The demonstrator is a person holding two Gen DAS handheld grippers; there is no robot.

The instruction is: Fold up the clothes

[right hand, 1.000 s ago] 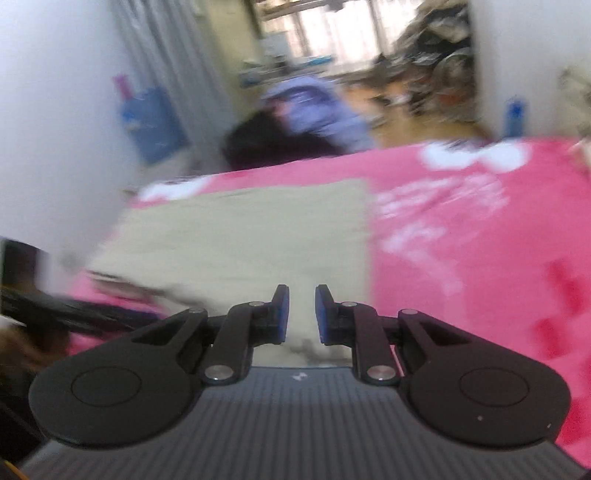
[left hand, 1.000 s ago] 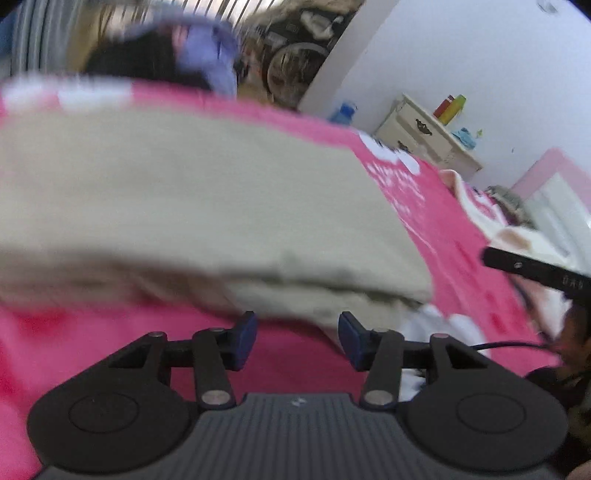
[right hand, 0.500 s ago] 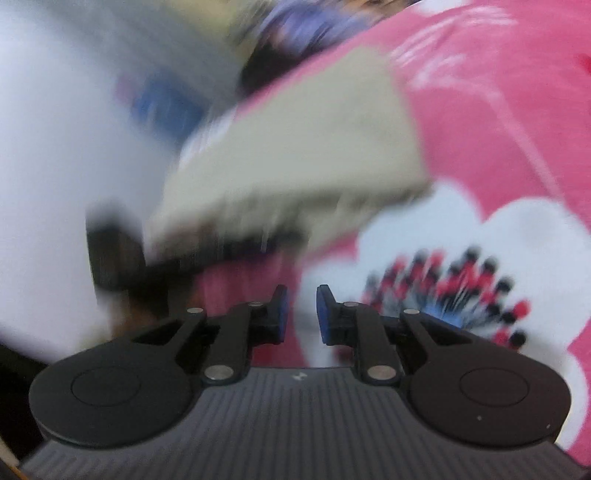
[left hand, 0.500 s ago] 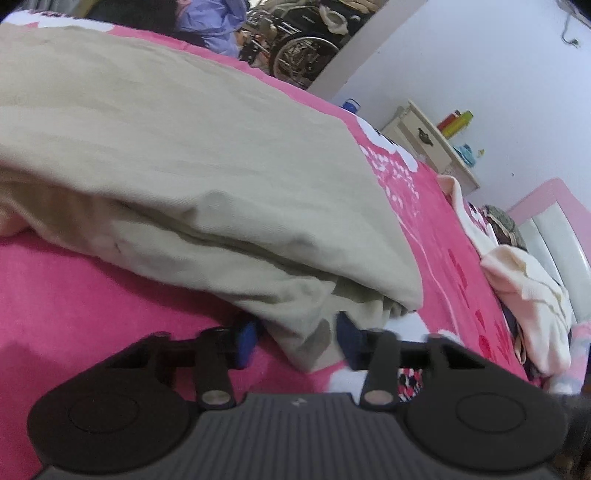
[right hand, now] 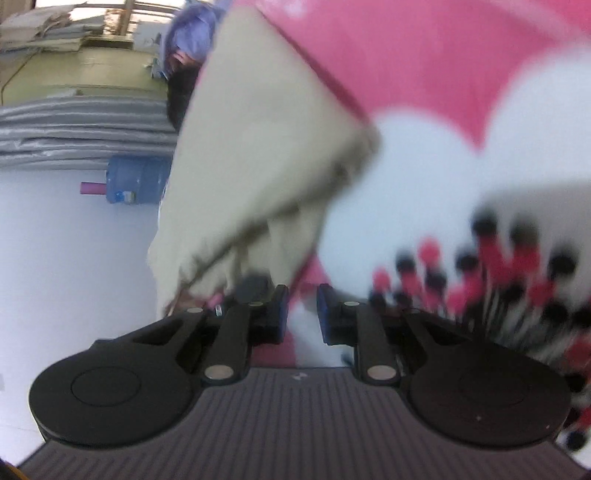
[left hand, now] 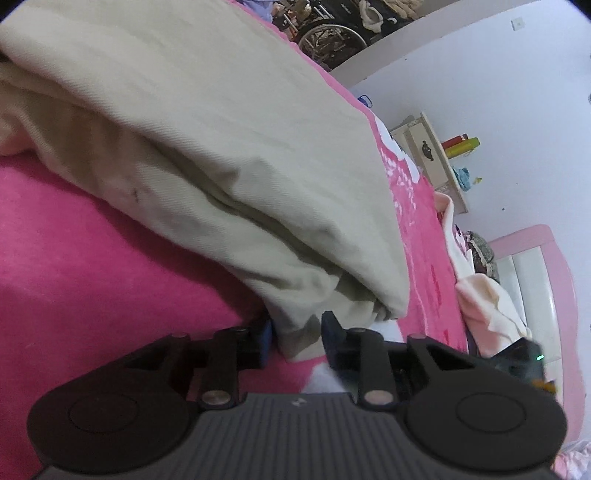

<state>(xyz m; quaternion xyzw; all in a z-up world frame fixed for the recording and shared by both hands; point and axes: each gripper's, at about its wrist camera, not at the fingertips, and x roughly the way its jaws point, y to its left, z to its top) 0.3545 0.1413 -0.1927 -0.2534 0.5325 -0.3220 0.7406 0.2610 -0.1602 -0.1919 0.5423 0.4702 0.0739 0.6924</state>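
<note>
A folded beige garment (left hand: 229, 147) lies on a bed covered by a pink floral blanket (left hand: 92, 258), its layered corner reaching between the parted jaws of the left gripper (left hand: 297, 338), which straddle the cloth without visibly pinching it. In the blurred right wrist view, the right gripper (right hand: 300, 308) hovers just beside the same garment's corner (right hand: 258, 155), jaws slightly apart and holding nothing, over a white flower printed on the blanket (right hand: 424, 177). A cream nightstand (left hand: 432, 158) stands against the white wall beyond the bed; a wheelchair (left hand: 332, 33) is parked farther back
</note>
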